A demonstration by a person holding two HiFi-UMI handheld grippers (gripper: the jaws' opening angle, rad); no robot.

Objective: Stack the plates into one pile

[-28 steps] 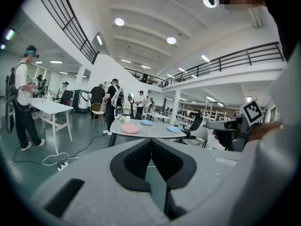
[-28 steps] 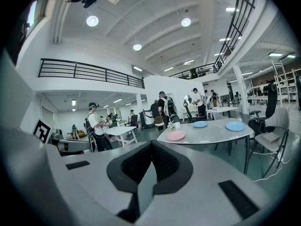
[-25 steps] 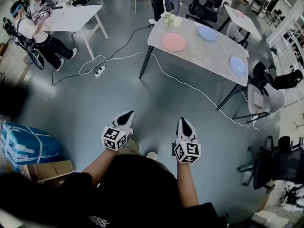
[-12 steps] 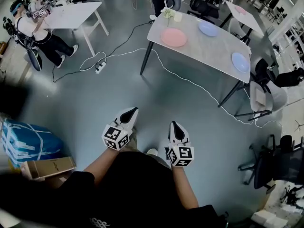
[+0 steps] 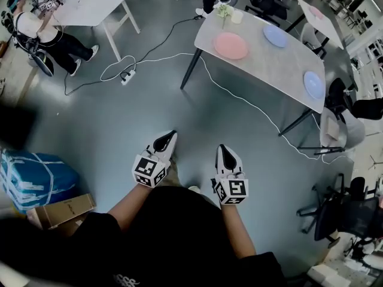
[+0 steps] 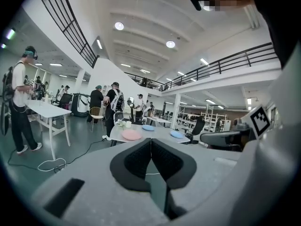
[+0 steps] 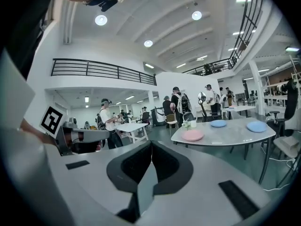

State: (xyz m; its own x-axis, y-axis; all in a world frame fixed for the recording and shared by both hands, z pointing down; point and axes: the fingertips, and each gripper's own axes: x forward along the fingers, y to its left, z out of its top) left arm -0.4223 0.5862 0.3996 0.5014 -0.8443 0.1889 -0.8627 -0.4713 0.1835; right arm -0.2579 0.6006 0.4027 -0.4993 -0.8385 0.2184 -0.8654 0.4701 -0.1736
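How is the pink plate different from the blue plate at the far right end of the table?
The pink plate is pink; the end blue plate is light blue. The pink plate lies near the left end of the table, by the small plant; the end blue plate lies at the opposite end, close to the edge. Both are round, lie flat and carry nothing.

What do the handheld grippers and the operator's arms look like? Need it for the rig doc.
Both alike: left gripper and right gripper have white tapered shells with black textured pads. Each carries a cube with black-and-white square markers. No cables visible. The person wears a black short-sleeved top.
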